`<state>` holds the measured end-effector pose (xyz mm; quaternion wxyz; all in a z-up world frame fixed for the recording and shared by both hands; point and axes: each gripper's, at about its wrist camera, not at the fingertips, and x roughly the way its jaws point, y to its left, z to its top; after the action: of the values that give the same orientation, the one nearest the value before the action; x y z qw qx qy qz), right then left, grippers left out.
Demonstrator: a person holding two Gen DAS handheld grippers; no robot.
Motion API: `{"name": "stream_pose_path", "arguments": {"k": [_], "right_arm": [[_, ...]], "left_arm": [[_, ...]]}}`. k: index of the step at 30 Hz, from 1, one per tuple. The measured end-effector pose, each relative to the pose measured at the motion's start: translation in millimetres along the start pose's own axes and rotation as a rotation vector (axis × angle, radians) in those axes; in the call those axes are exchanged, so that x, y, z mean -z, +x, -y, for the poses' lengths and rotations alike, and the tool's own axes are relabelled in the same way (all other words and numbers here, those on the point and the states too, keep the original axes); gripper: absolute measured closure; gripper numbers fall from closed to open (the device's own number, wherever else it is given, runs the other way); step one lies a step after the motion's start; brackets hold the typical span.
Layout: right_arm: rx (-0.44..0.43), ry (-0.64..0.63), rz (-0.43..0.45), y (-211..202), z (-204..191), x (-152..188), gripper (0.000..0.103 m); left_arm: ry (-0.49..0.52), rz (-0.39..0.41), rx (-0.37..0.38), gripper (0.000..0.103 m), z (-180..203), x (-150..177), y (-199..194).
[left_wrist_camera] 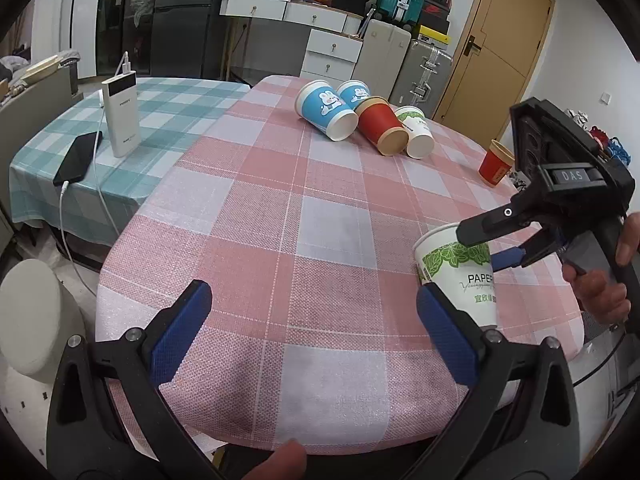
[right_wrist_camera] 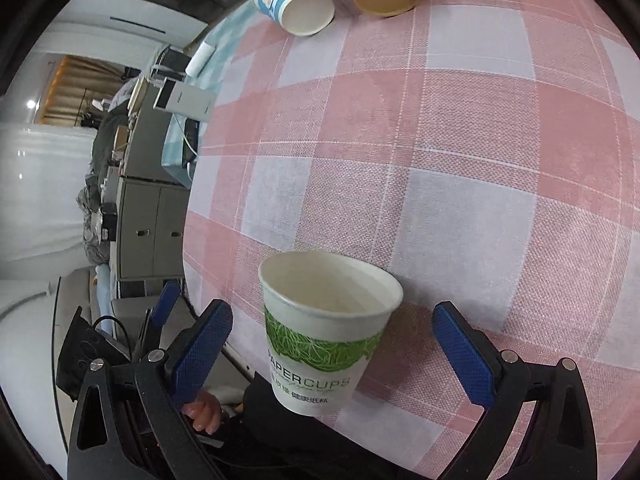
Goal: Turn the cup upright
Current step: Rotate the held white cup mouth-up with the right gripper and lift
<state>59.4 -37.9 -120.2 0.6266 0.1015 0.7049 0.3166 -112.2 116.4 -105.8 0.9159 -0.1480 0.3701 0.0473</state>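
While both the left gripper [left_wrist_camera: 312,334] and the right gripper [right_wrist_camera: 334,350] are spread wide, the white cup [right_wrist_camera: 324,332] printed "PAPER CUPS" is seen upright on the pink checked tablecloth [right_wrist_camera: 460,160], unpinched between the right jaws.

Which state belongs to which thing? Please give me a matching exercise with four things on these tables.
1 leaf-print cup
2 nearer blue rabbit cup
3 power bank
4 phone

a flat on teal cloth
b upright between open right tongs
c on its side, pink cloth
d standing on teal cloth

Pairs: 1-b, 2-c, 3-d, 4-a
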Motion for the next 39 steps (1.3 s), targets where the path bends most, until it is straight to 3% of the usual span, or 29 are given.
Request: {"name": "stream_pose_path", "arguments": {"k": [2,9,17,21,26,29,31,35,39], "right_arm": [[0.018,-0.007,-0.021,3,-6,-5,0.004],[0.055,-0.010,-0.088,16,-17,-14,0.034],[0.065,-0.014,-0.075,12,-17,-7,0.039],[0.037,-0.031,-0.005,-5,-12,-1,0.040],[0.005,-0.062,0.170,-45,3,10,0.040],[0.018,-0.097,0.331,-74,16,17,0.040],[0.070,-0.131,0.492,-94,23,25,0.040],[0.081,-0.153,0.769,-125,35,44,0.040],[0.274,-0.248,1.016,-133,19,66,0.040]], "left_arm": [[-0.019,0.009,0.017,0.001,-4,1,1],[-0.075,0.023,0.020,0.001,-18,3,-2],[-0.092,0.010,0.025,0.001,-23,4,1],[-0.085,0.008,0.023,0.001,-19,2,1],[-0.072,0.003,0.020,0.001,-8,-6,6],[-0.052,0.009,0.027,0.001,5,-17,11],[-0.036,0.023,0.025,0.001,15,-26,15],[-0.025,0.030,0.052,0.001,40,-50,32],[-0.005,0.032,0.070,0.001,69,-71,55]]}}
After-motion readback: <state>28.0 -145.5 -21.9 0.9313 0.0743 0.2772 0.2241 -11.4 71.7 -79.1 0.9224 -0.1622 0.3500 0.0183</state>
